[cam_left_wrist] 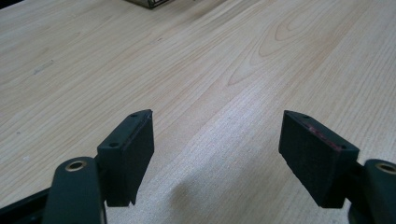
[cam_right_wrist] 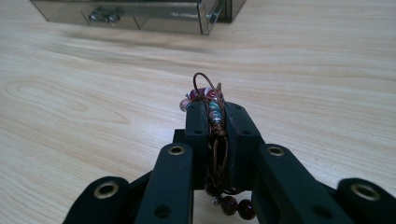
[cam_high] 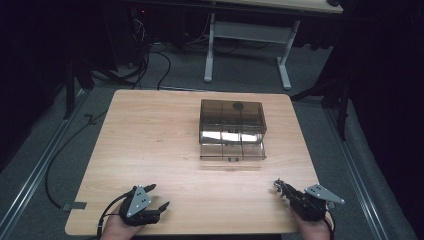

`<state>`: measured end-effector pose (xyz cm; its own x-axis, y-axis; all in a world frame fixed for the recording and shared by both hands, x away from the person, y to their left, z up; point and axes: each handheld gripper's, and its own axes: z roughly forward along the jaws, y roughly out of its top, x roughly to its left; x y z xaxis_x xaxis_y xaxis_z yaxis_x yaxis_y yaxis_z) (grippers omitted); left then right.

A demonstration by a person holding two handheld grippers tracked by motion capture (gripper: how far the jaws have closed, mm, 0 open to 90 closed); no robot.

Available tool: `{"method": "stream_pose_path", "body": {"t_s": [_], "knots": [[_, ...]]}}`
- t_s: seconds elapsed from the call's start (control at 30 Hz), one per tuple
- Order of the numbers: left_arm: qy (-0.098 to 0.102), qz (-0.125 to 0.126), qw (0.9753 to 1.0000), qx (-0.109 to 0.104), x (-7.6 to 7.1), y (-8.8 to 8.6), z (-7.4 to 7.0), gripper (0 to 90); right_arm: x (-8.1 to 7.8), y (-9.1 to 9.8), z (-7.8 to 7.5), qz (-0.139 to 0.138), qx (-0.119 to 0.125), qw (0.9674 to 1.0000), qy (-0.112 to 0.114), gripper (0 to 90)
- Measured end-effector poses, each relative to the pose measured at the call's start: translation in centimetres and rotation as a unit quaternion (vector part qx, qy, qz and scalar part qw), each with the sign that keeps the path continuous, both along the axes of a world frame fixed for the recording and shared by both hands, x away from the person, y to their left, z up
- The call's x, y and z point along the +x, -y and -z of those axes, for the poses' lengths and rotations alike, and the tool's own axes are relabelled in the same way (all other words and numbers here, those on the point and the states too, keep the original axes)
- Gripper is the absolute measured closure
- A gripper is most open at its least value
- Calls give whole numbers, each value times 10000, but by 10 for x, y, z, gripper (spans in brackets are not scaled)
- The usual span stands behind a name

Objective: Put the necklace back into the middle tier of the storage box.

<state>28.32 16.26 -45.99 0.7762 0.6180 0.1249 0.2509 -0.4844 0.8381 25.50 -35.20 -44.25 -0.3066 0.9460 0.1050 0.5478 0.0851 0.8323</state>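
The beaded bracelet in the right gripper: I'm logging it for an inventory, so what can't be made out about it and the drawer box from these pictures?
- Beaded bracelet: right gripper view, middle hidden between the shut jaws of the right gripper; its full length is unclear.
- Bracelet in the high view: too small and dark.
- Drawer box: glare on the smoky plastic hides the contents of the open drawer.
- Left gripper view: the box corner is cut off by the top edge.

Drawer box (cam_high: pixel 231 128) mid-table (cam_high: pixel 150 140), bracelet (cam_right_wrist: pixel 210 105) near right front edge

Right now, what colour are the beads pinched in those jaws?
Mostly dark red, with a pale teal bead, on brown cord: the beaded bracelet, clearest in the right gripper view.
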Motion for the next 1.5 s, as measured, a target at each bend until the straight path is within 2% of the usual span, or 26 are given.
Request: {"method": "stream_pose_path", "body": {"t_s": [0.17, 0.37, 0.53, 0.67, 0.77, 0.83, 0.87, 1.03, 1.1, 1.23, 1.37, 1.5], "knots": [[-6, 14, 10000, 4, 0, 0, 0, 269, 7, -5, 2, -17, 69, 9999, -112, 812], [-6, 13, 10000, 7, 0, 0, 0, 269, 18, -19, 7, -228, 177, 9990, -339, 812], [-10, 16, 10000, -1, 0, 0, 0, 269, 23, -28, 11, -348, 155, 9978, -544, 810], [-5, 16, 10000, 1, 0, 0, 0, 269, 24, -30, 13, -392, 35, 9975, -593, 803], [-10, 1, 10000, 5, 0, 0, 0, 269, 23, -31, 10, -384, 0, 9974, -607, 735], [-14, -8, 10000, -3, 0, 0, 0, 268, 23, -32, 5, -388, -124, 9973, -615, 699], [-18, -8, 10000, -1, 0, 0, 0, 268, 24, -32, 3, -426, -158, 9965, -704, 675], [-17, 11, 10000, -5, 0, 0, 0, 268, 31, -37, -3, -703, -618, 9884, -1197, 596], [-16, 29, 10000, 0, 0, 0, 0, 269, 33, -40, -7, -778, -862, 9846, -1308, 579], [-19, 55, 10000, 6, 0, 0, 0, 269, 41, -44, -13, -914, -1215, 9747, -1638, 545], [-16, 71, 10000, 5, 0, 0, 0, 269, 50, -46, -18, -1019, -1317, 9660, -1979, 538], [-18, 93, 10000, 8, -1, 0, 0, 269, 57, -48, -20, -1090, -1508, 9550, -2311, 536]]}}
